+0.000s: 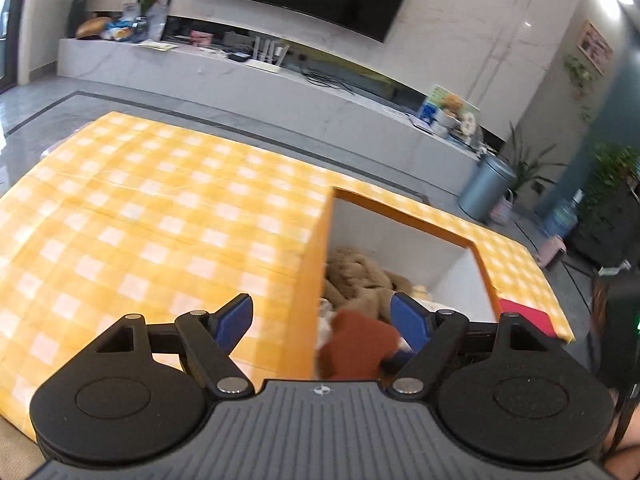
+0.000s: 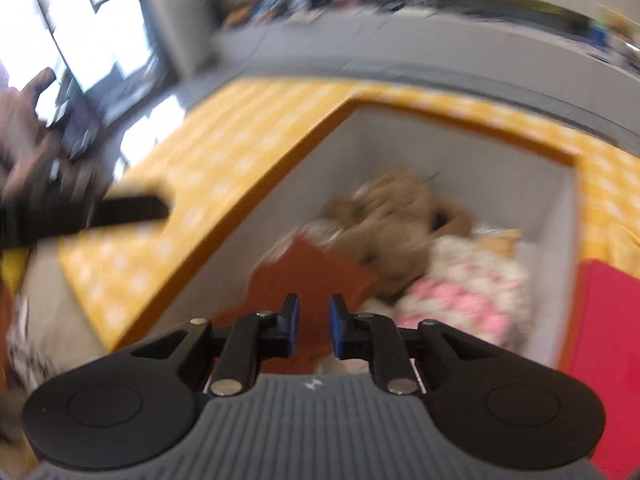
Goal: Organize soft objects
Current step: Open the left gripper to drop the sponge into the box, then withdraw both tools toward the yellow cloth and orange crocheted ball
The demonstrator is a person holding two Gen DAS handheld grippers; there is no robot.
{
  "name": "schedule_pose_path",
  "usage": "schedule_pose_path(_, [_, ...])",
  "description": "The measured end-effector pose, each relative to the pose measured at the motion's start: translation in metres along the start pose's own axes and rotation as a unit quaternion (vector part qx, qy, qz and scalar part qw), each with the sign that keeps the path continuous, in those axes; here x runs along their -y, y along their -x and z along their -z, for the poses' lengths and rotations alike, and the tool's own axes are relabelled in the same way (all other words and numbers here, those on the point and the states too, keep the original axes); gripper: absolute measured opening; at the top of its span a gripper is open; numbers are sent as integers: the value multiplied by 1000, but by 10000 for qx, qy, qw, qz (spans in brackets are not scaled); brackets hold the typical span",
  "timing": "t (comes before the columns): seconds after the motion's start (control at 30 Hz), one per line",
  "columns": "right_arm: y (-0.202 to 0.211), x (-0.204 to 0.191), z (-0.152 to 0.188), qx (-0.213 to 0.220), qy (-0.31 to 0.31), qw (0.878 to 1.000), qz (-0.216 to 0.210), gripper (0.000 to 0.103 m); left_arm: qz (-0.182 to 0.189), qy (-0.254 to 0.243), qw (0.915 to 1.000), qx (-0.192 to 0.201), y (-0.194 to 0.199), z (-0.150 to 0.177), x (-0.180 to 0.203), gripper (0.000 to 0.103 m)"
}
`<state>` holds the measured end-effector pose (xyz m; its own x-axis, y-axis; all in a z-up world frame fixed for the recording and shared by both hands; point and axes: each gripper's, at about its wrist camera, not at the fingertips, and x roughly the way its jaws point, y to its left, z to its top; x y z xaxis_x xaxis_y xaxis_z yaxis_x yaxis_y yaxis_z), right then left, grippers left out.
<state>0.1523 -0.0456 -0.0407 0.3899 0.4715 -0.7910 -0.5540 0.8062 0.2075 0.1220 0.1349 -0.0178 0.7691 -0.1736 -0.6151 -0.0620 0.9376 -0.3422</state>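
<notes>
Left claw: the left claw (image 1: 322, 322) stands wide open with nothing between its blue pads (image 1: 236, 318); it tips down over the near edge of the box.
Table: the yellow checked table (image 1: 160, 208) spreads ahead and to the left of that claw, bare where it shows.
Box: a white-walled box (image 1: 400, 240) sunk in the table lies ahead and a little right of the left claw, and straight ahead of and below the right one.
Soft toys: all in the box; the rust-brown cloth (image 2: 304, 280) sits just beyond the right claw's tips, the tan plush (image 2: 396, 216) further ahead, the pink and white plush (image 2: 468, 292) to the right.
Right claw: the right claw (image 2: 314, 330) is almost closed, a slim gap left between its pads; nothing looks pinched, though blur makes that uncertain. It points steeply down into the box.
Step, as I judge it: settling the toys inside the box.
Doing it well: keep the right claw clear of the box's near wall, press or nudge the rust-brown cloth gently so it lies flat beside the plush, and hold the left claw aside so the two do not collide.
Risk: soft fabric may snag on a pad and lift out again.
</notes>
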Motion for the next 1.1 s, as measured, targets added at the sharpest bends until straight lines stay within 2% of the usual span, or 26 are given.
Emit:
schedule_pose_path(0.1, [-29, -11, 3, -508, 362, 9980, 62, 15, -80, -81, 9999, 121, 3, 1, 0, 92])
schedule_pose_path(0.23, [-39, -16, -3, -750, 751, 9943, 100, 16, 2, -299, 9994, 149, 7, 0, 0, 92])
schedule_pose_path(0.3, [-42, -16, -2, -781, 872, 9931, 78, 16, -7, -315, 9994, 143, 7, 1, -1, 92])
schedule_pose_path(0.47, [-45, -6, -2, -840, 521, 9950, -128, 16, 23, -197, 9995, 239, 12, 0, -3, 92])
schedule_pose_path(0.63, [-38, -14, 1, -732, 922, 9930, -61, 16, 15, -336, 9983, 478, 26, -3, 4, 92])
schedule_pose_path(0.73, [-33, -12, -2, -627, 750, 9952, -38, 18, 133, -471, 9973, 548, 35, -5, 10, 92])
schedule_pose_path(0.77, [-28, -11, -4, -537, 671, 9963, -9, 30, 197, -509, 9970, 557, 37, -5, 13, 92])
schedule_pose_path(0.8, [-21, -11, -5, -422, 665, 9969, 85, 45, 252, -526, 9966, 581, 38, -5, 15, 92])
schedule_pose_path(0.83, [-14, -13, -6, -303, 734, 9967, 184, 79, 299, -526, 9963, 616, 40, -5, 17, 92])
schedule_pose_path(0.87, [-6, -15, -5, -145, 842, 9961, 200, 85, 345, -519, 9958, 670, 42, -4, 20, 92])
schedule_pose_path(0.93, [16, -16, -4, 193, 953, 9952, 124, 83, 426, -544, 9941, 830, 47, -2, 26, 93])
schedule_pose_path(1.1, [77, 5, 0, 990, 629, 9929, 195, 84, 470, -796, 9905, 1018, 54, 2, 45, 94])
